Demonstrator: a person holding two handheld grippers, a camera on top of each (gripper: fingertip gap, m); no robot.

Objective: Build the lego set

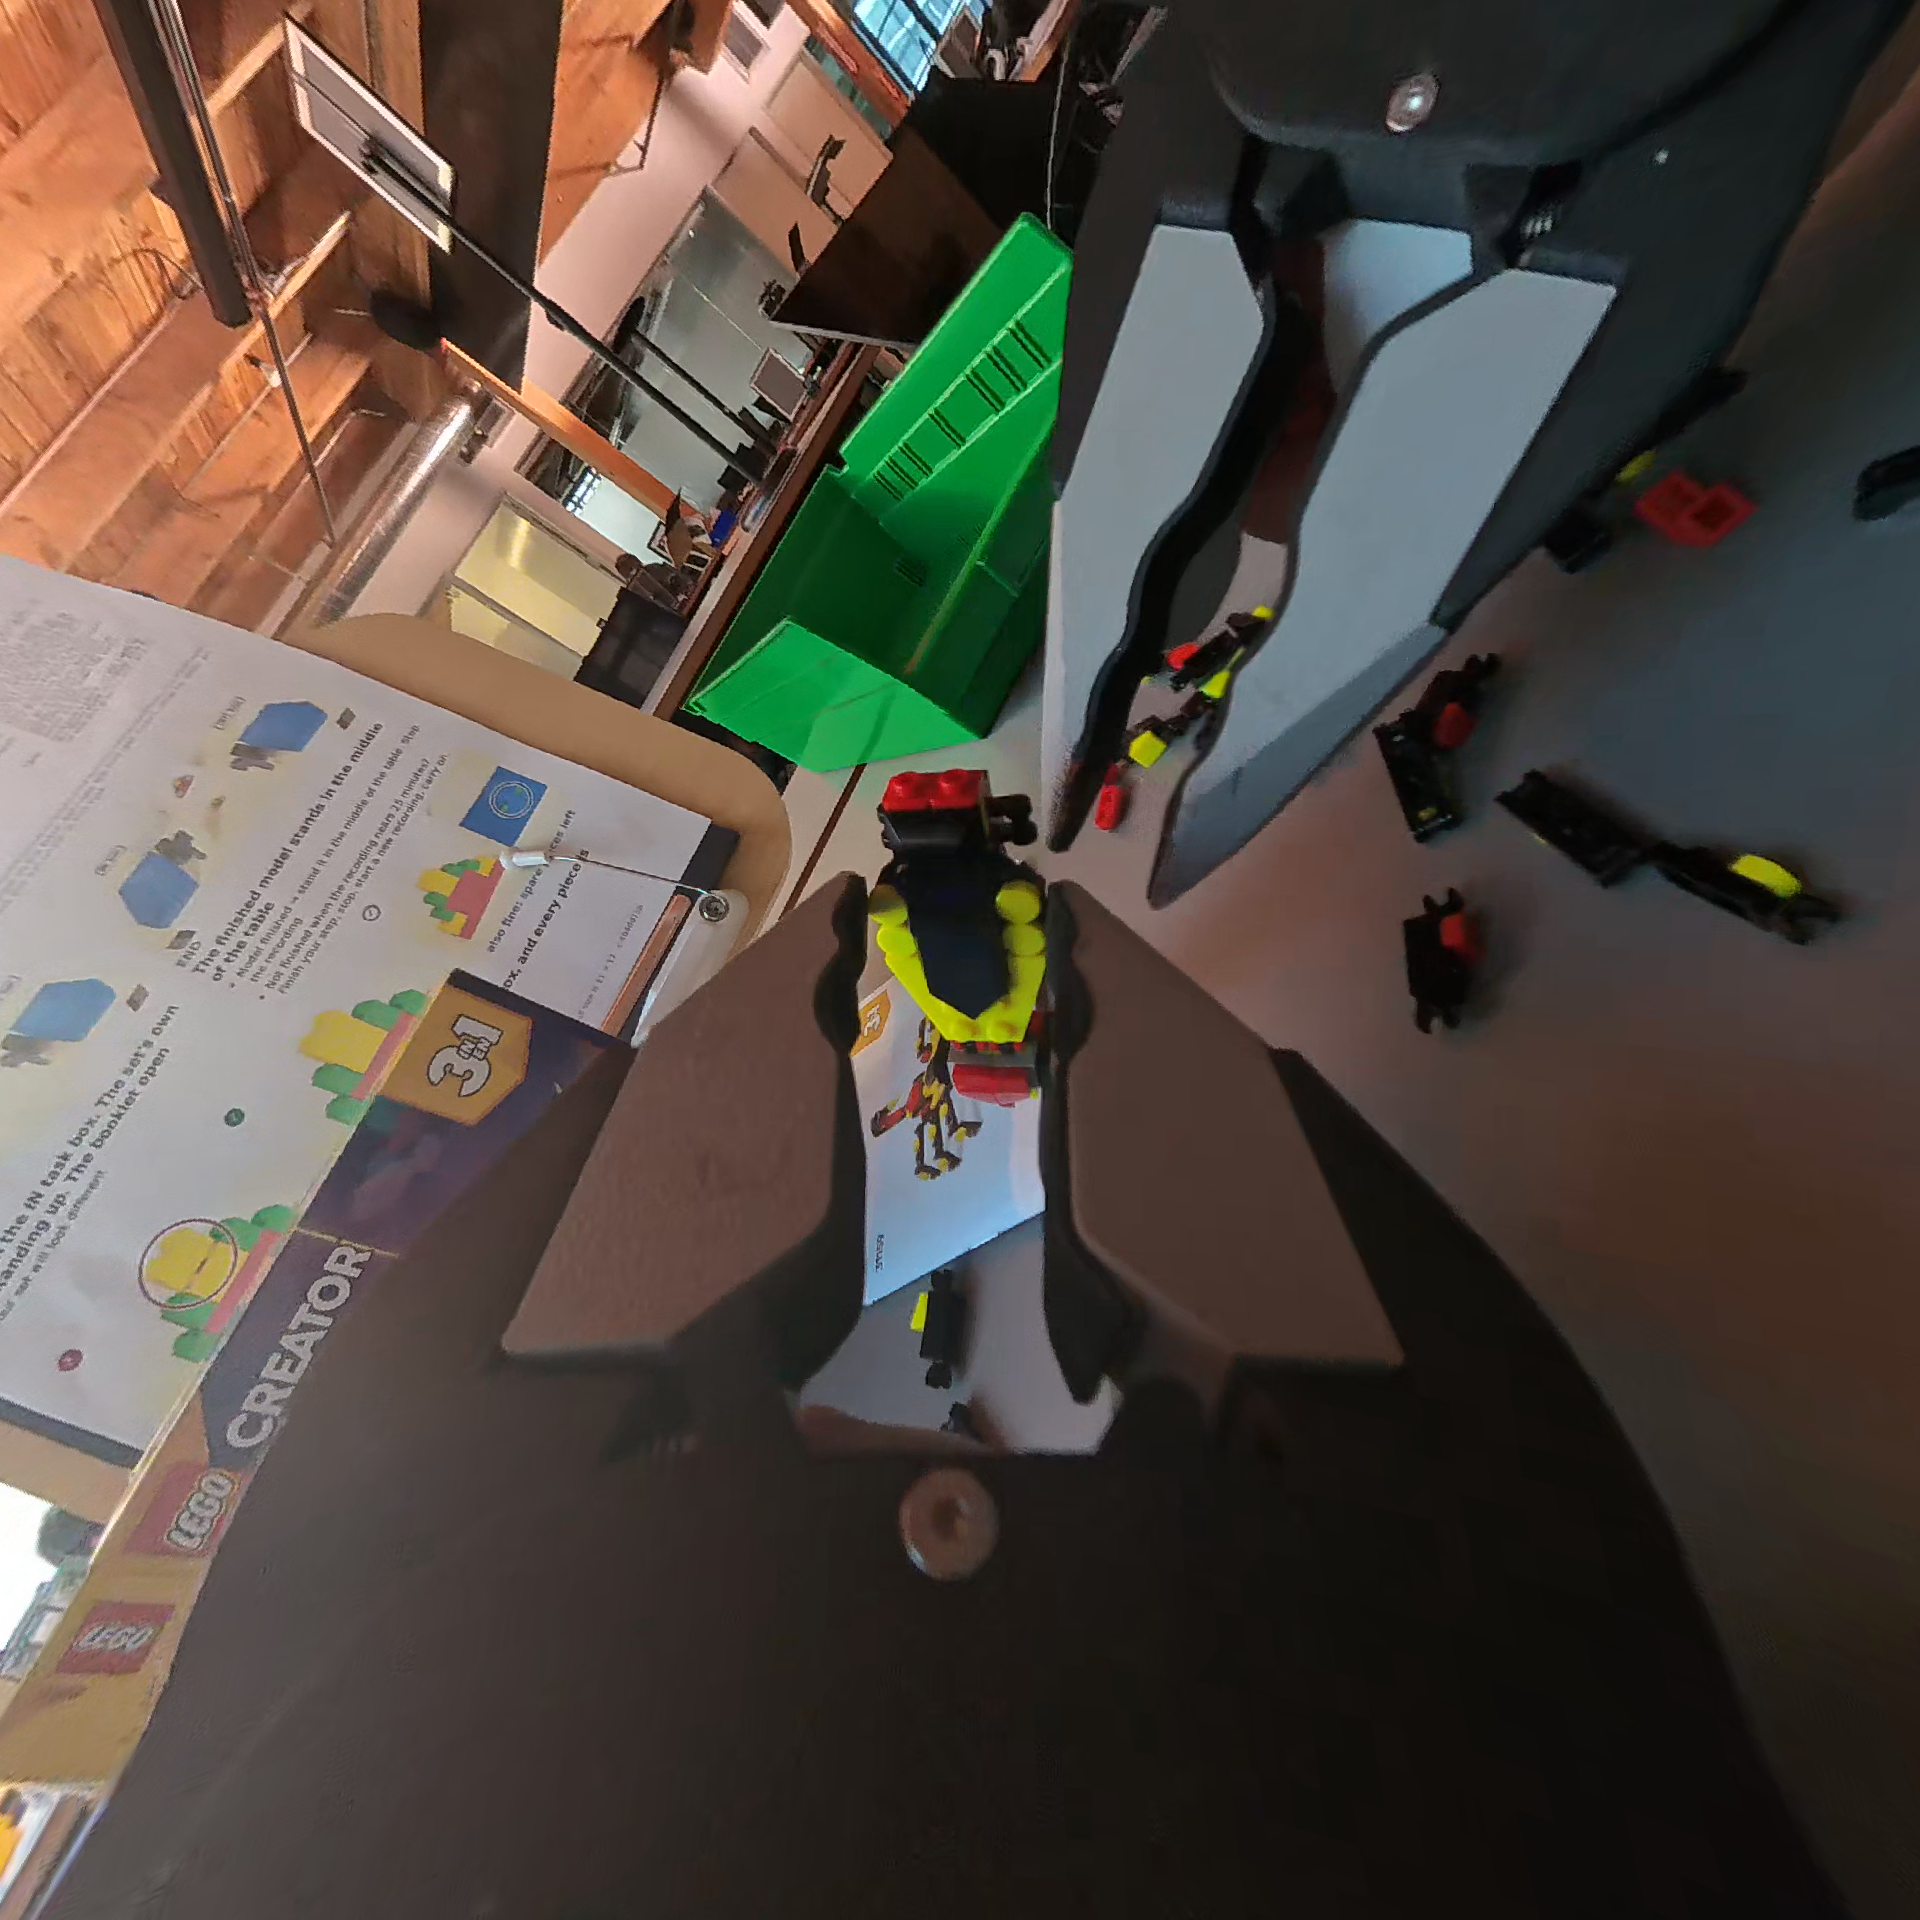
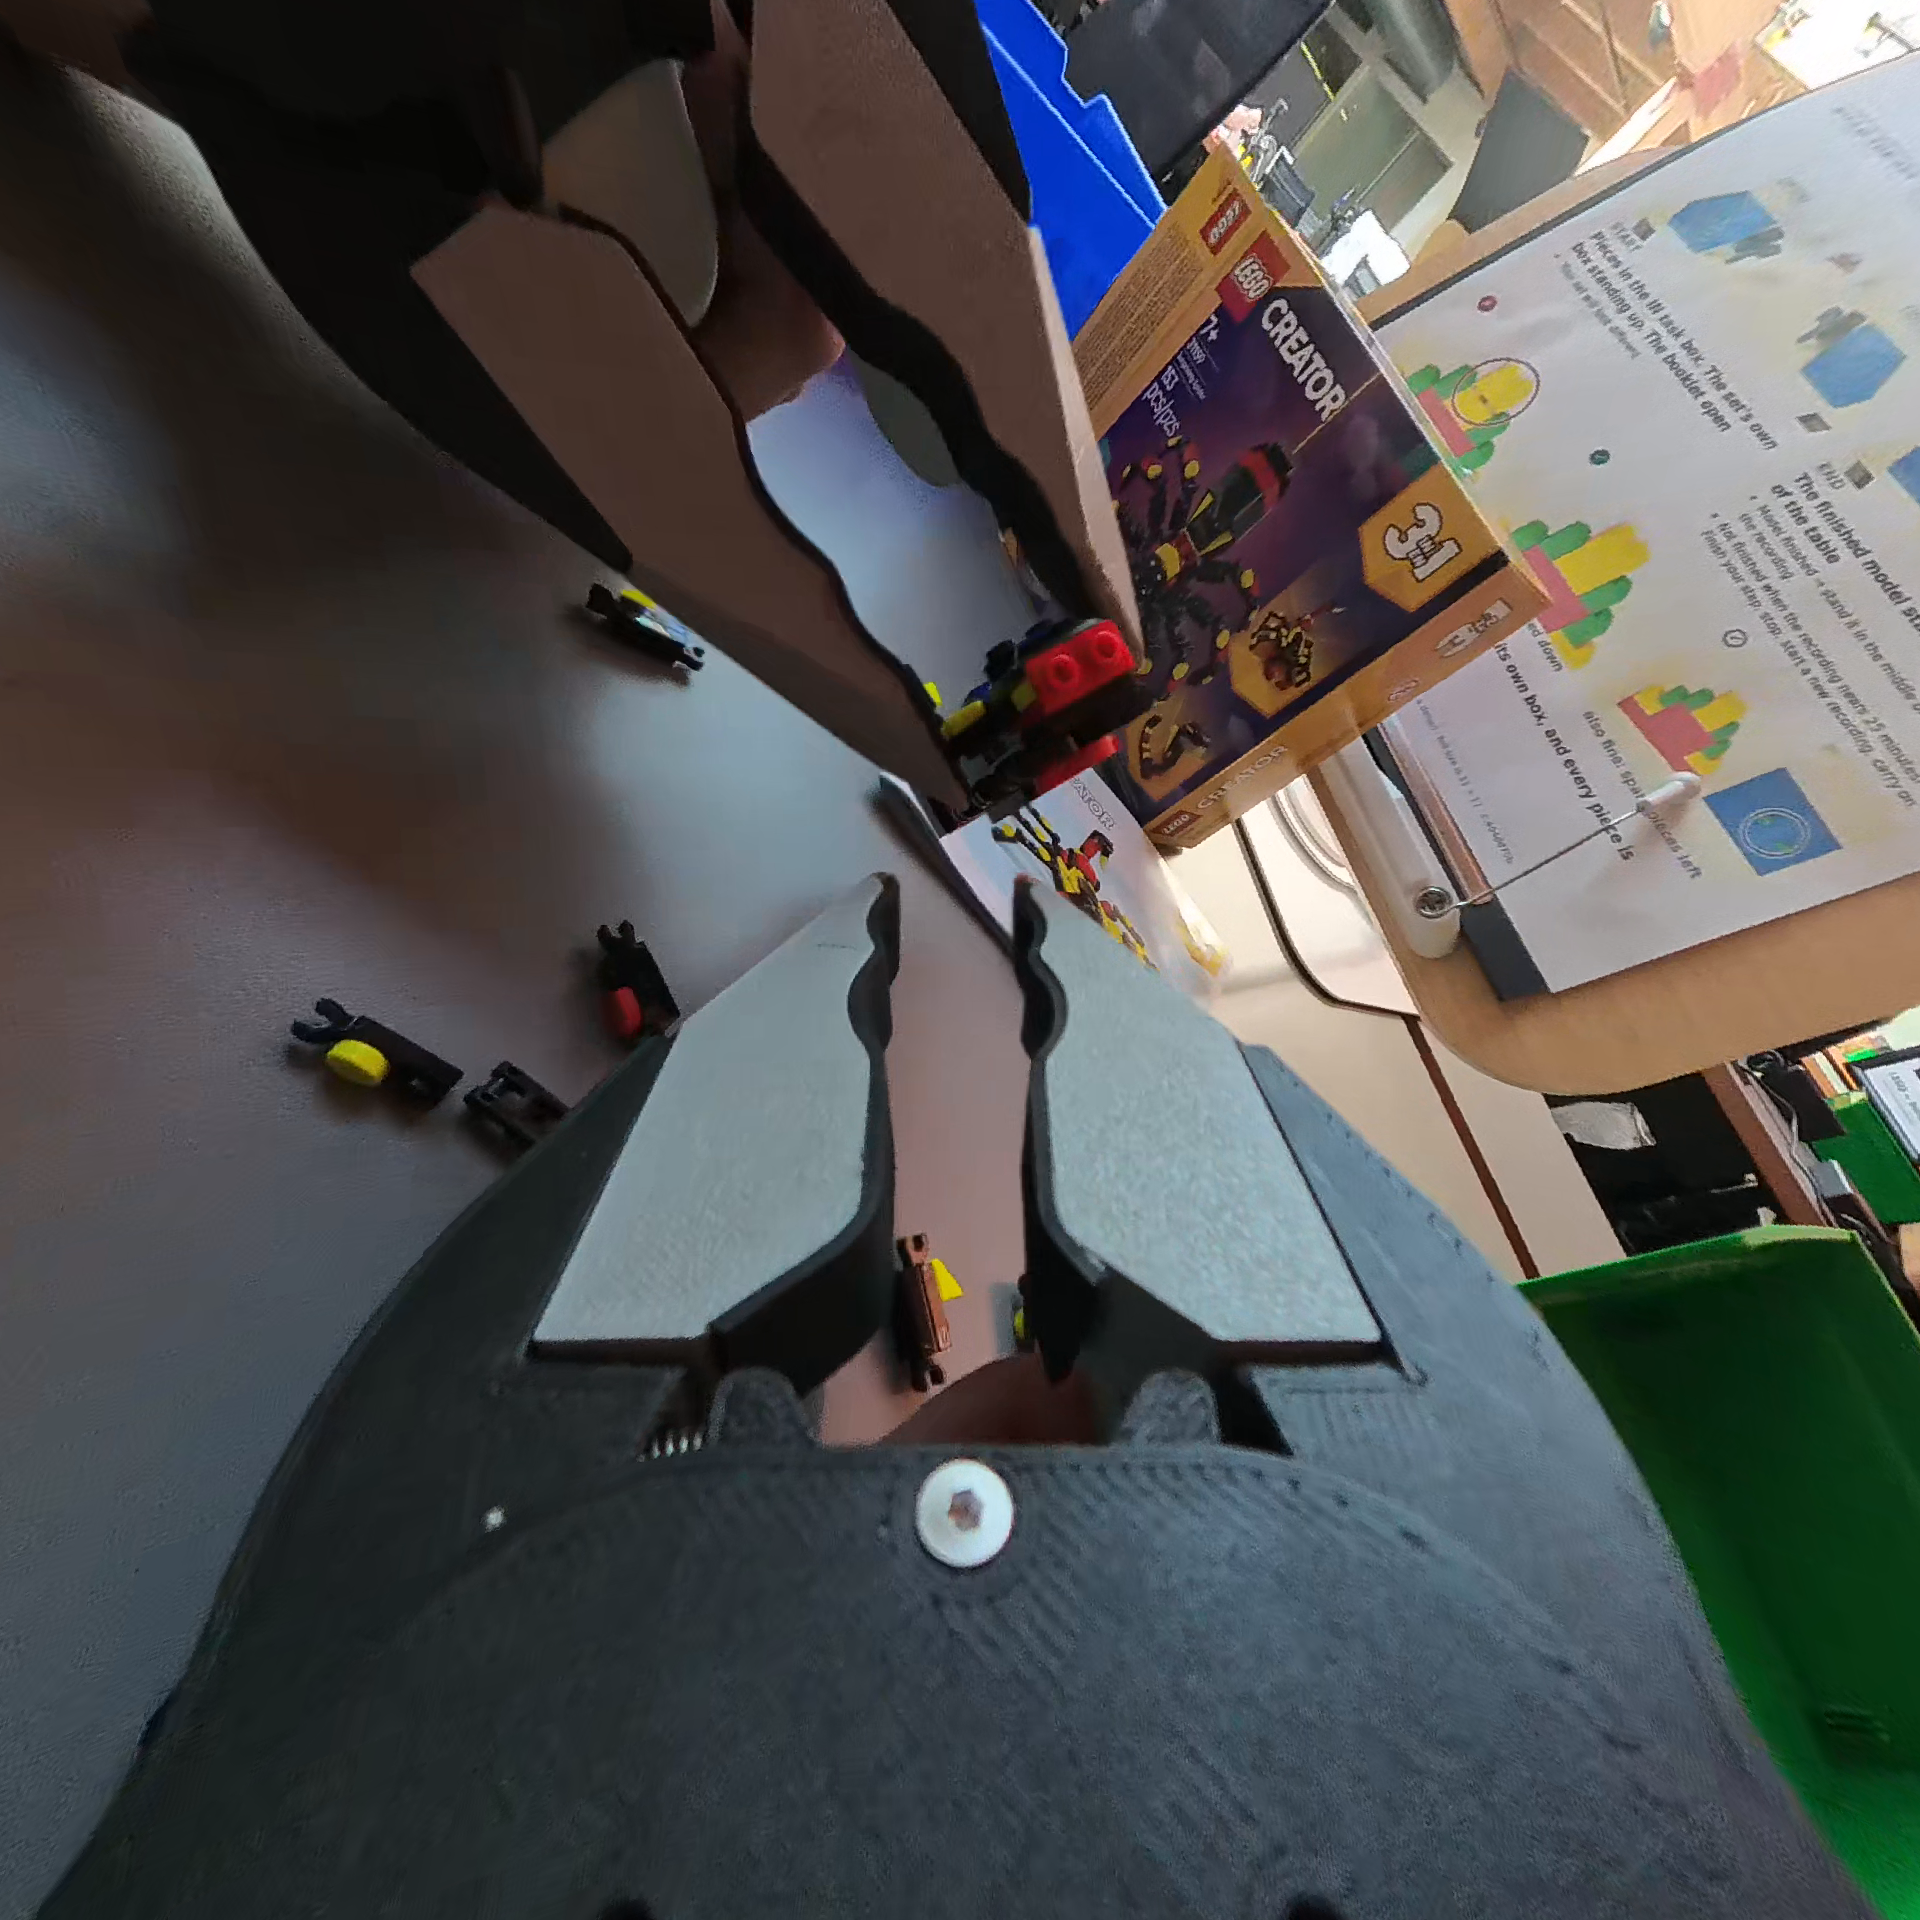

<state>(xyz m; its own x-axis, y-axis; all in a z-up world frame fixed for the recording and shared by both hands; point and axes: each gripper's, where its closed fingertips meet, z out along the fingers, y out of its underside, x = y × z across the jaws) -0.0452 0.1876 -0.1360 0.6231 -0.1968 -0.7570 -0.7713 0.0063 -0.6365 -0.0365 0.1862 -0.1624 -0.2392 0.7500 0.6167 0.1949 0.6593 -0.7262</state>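
Left gripper (image 1: 956,925) clamps a small brick model (image 1: 961,935), yellow-green and dark blue with a red brick on its far end; both pads press its sides, and it hangs clear of the tabletop (image 1: 1558,1091). Seen from the right wrist view, the same model (image 2: 1049,686) sits pinched at the left gripper's fingertips, just above an instruction booklet (image 2: 1091,883) lying flat near the tabletop's edge. Right gripper (image 2: 956,904) stands part-open with nothing between its pads; only bare tabletop shows in the gap. In the left wrist view it (image 1: 1122,842) points down toward loose pieces, its tips just beside a small red piece (image 1: 1110,805). Scattered about the tabletop: black clip pieces with red or yellow studs (image 1: 1439,940), a longer black strip with a yellow stud (image 1: 1704,868), a red brick (image 1: 1694,509). A set box (image 2: 1288,520) stands upright past the booklet, beside a printed sheet on a wooden clipboard stand (image 2: 1662,582). A green bin (image 1: 914,582) sits at the far edge; a blue bin (image 2: 1070,156) shows behind the box.
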